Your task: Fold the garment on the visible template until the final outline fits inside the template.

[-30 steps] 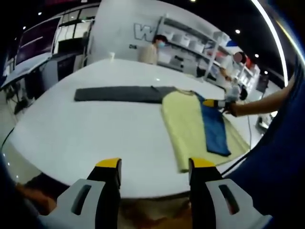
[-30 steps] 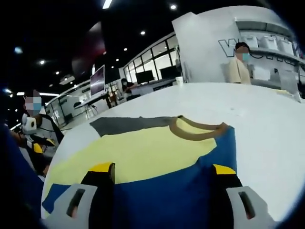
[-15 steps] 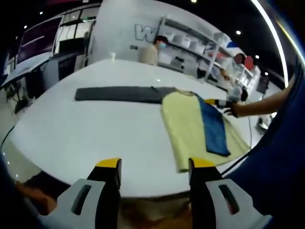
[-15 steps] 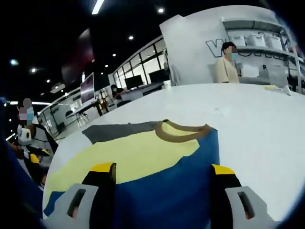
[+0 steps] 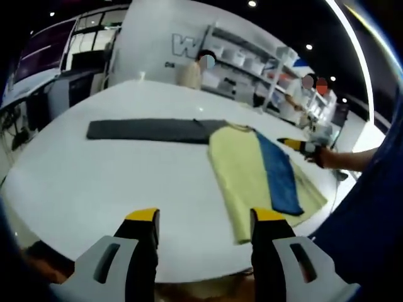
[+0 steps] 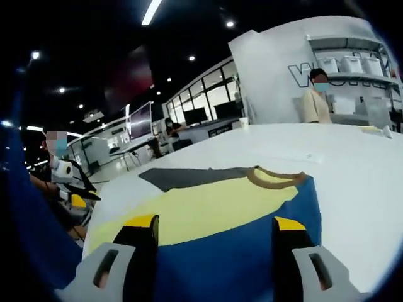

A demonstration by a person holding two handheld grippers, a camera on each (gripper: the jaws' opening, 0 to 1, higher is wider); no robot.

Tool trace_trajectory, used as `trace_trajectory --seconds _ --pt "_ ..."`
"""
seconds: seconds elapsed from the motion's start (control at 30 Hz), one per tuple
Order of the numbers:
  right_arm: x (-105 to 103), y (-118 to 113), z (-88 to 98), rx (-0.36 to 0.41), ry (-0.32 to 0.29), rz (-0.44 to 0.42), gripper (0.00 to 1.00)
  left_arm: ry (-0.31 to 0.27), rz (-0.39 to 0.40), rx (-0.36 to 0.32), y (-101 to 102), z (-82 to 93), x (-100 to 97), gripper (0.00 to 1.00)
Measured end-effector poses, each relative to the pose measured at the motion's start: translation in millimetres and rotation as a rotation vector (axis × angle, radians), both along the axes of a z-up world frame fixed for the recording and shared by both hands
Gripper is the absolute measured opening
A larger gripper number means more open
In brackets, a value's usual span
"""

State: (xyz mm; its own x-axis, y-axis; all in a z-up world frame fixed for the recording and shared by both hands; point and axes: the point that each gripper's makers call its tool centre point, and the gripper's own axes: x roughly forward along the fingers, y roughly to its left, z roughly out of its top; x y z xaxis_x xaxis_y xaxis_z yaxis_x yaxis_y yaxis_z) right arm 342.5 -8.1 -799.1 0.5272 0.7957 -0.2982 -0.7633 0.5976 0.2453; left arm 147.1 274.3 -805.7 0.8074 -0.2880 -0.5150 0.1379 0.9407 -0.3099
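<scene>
Garment (image 5: 258, 173) lies flat on the white round table (image 5: 113, 182), toward its right side in the left gripper view. It is soft cloth in pale yellow with a blue part folded over it, and a tan ribbed collar (image 6: 276, 177) that is clear in the right gripper view. A long dark grey sleeve (image 5: 148, 129) stretches out straight to the left. The table surface is smooth and a little glossy.

Left tongs (image 5: 201, 221) stand open over the near table edge, holding nothing. Right tongs (image 6: 214, 228) are open too, above the blue cloth (image 6: 252, 251). In the left gripper view the right tongs appear beside the garment's far edge. A person (image 6: 315, 104) stands behind the table.
</scene>
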Motion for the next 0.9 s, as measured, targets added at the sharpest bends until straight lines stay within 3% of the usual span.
trace_trajectory --seconds 0.13,0.33,0.6,0.8,0.9 --pt "-20 7 9.7 0.04 -0.005 -0.019 0.74 0.022 -0.038 0.013 15 -8.8 5.9 0.54" --pt "-50 11 23.5 0.065 -0.015 -0.074 0.71 0.034 -0.03 0.025 36 -15.6 28.6 0.54" --pt "-79 8 36.4 0.081 -0.019 -0.187 0.68 0.018 0.086 0.001 91 -18.0 81.6 0.55" --pt "-92 6 39.8 0.099 0.009 -0.27 0.65 0.001 0.173 -0.038 132 -22.1 110.7 0.57" --pt "-100 8 39.7 0.094 0.019 -0.297 0.64 0.003 0.208 -0.04 142 -21.4 118.3 0.56"
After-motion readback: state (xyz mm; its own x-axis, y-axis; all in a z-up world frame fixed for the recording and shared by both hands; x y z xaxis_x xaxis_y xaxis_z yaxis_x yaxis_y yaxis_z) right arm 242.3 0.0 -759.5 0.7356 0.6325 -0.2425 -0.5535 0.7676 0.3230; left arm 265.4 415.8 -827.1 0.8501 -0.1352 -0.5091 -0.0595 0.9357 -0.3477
